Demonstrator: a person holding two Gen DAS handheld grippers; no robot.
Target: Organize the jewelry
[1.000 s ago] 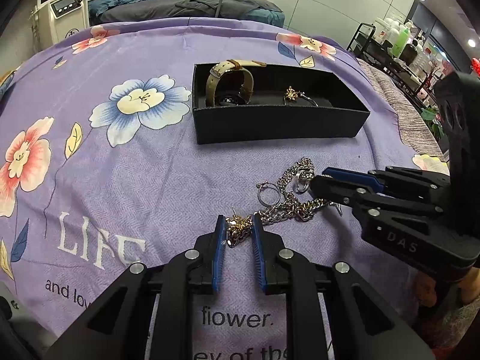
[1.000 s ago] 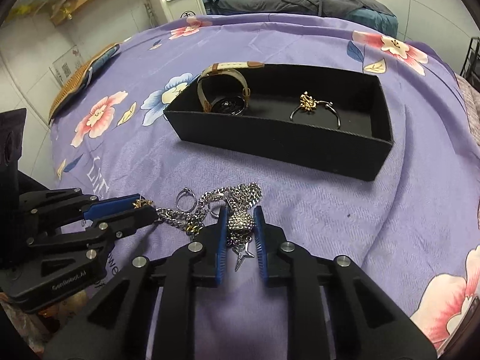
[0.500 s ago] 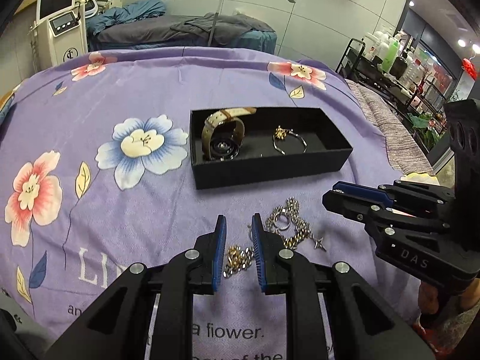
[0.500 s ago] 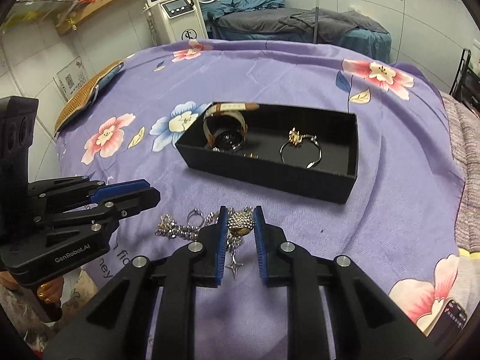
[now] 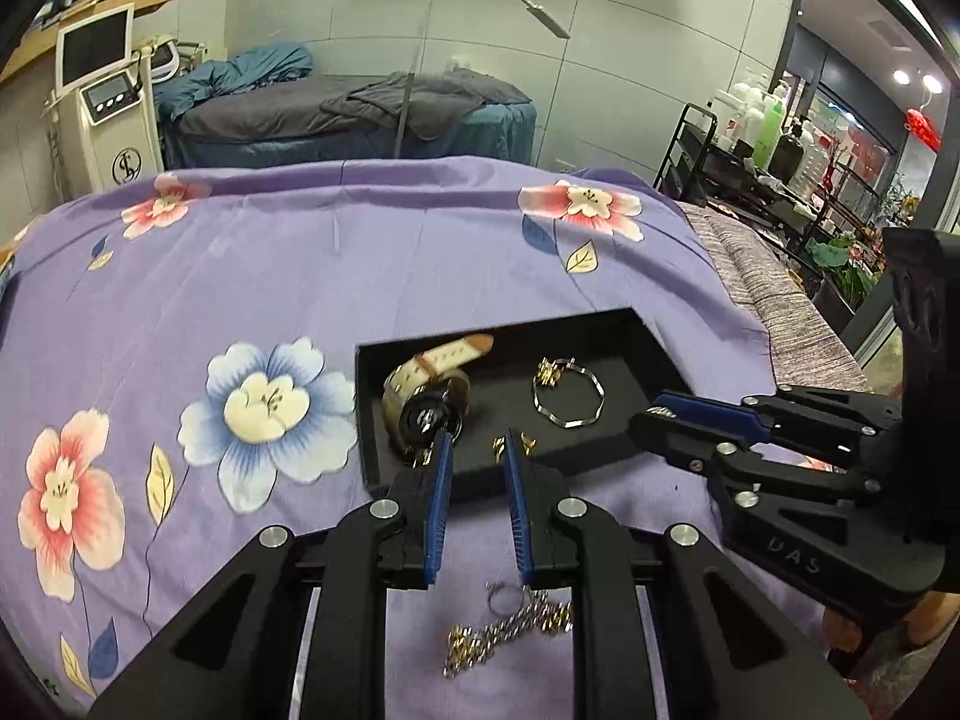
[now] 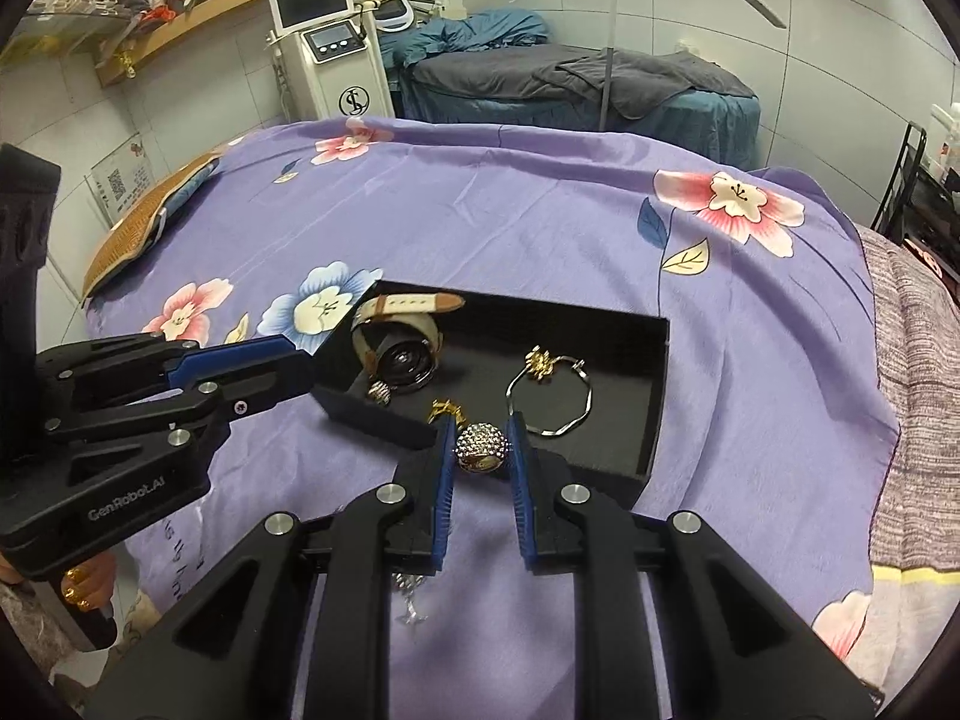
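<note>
My right gripper [image 6: 480,438] is shut on a rhinestone dome ring [image 6: 480,445], held just over the near wall of the black box [image 6: 657,396]. In the box [image 5: 600,462] lie a cream-strapped watch [image 5: 420,384], a silver bangle with a gold charm [image 5: 549,371] and small gold pieces [image 5: 501,444]. My left gripper [image 5: 477,450] hangs before the box's near wall with only a narrow gap between its pads and nothing in it. A silver and gold chain [image 5: 516,621] lies on the sheet beneath it. Its star charm [image 6: 412,615] shows under my right gripper.
The purple flowered sheet [image 5: 270,276] covers a bed that ends at the right in a striped blanket [image 6: 918,360]. Behind stand a treatment bed [image 5: 360,114], a white machine [image 5: 108,120] and a cart of bottles [image 5: 756,144]. A hand [image 6: 78,591] holds the left gripper.
Both grippers have risen and tipped up toward the box. The right one carried the ring up with it. The chain stayed on the sheet and now lies under the left gripper.
</note>
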